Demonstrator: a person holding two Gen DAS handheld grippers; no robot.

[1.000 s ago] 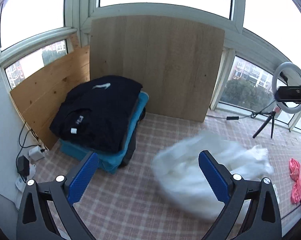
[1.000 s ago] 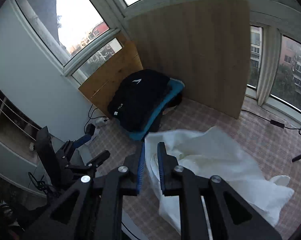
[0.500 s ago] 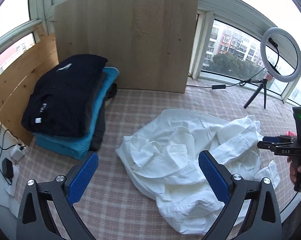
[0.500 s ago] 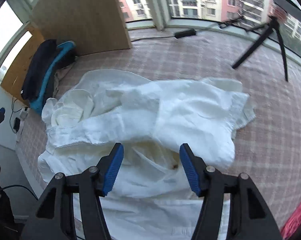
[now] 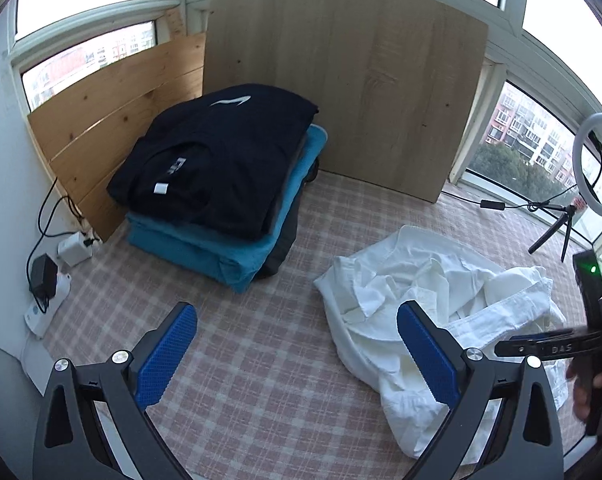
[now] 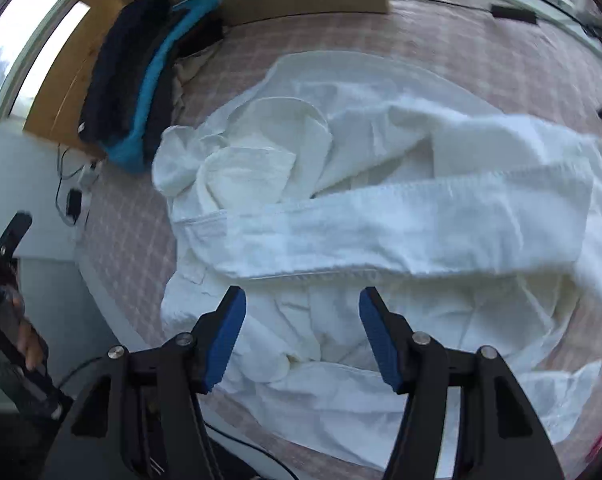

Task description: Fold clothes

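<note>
A crumpled white shirt (image 5: 429, 292) lies unfolded on the pink checked cloth (image 5: 241, 360); it fills the right wrist view (image 6: 381, 200). My left gripper (image 5: 297, 348) is open and empty, hovering above the cloth to the left of the shirt. My right gripper (image 6: 303, 332) is open and empty, close above the shirt's near part, jaws on either side of a rumpled fold. The right gripper's body also shows at the right edge of the left wrist view (image 5: 557, 344).
A stack of folded clothes, black (image 5: 217, 160) on teal (image 5: 229, 248), stands at the back left against wooden boards (image 5: 341, 80). Chargers and cables (image 5: 45, 276) lie at the left edge. A ring light on a tripod (image 5: 589, 176) stands back right.
My right gripper opened, let the shirt drop onto the cloth, and has come down close over it. My left gripper swung back toward the stack; the shirt now lies still.
</note>
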